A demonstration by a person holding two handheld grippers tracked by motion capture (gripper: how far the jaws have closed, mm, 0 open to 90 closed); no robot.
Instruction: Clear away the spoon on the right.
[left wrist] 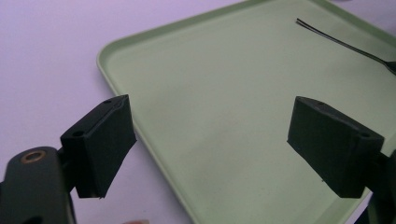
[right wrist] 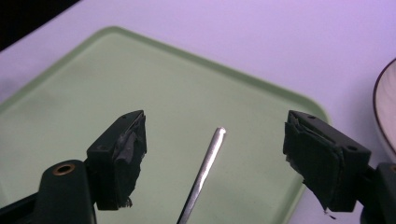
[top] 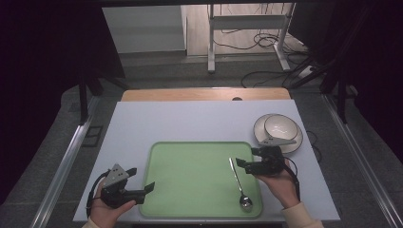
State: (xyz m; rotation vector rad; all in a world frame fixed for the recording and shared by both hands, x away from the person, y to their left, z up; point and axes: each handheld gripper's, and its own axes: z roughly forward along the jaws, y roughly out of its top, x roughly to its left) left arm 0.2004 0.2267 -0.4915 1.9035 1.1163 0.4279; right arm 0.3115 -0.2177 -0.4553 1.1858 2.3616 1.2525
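**Operator:** High view first: the spoon (top: 239,183) lies flat on the right side of the green tray (top: 190,190), bowl end toward me near the tray's near right corner, handle running away from me. My right gripper (top: 243,163) hangs just beside the handle's far end, jaws spread wide with nothing between the pads. The left gripper (top: 151,187) sits at the tray's left edge, also spread and empty.

**Partner:** So what's the step, as you read it?

**Operator:** I judge the spoon is set down and I'm clearing the right hand off it. In the right gripper view the handle tip (right wrist: 218,133) sits between my jaws but touches neither pad. To do this well I'd lift straight away with the jaws held wide, so no pad clips the handle and spins it.

**Partner:** Anything nearby to mind?

**Operator:** The stacked bowls (top: 278,130) on the white table (top: 190,123), just off the tray's far right corner. I'd avoid swinging toward them.
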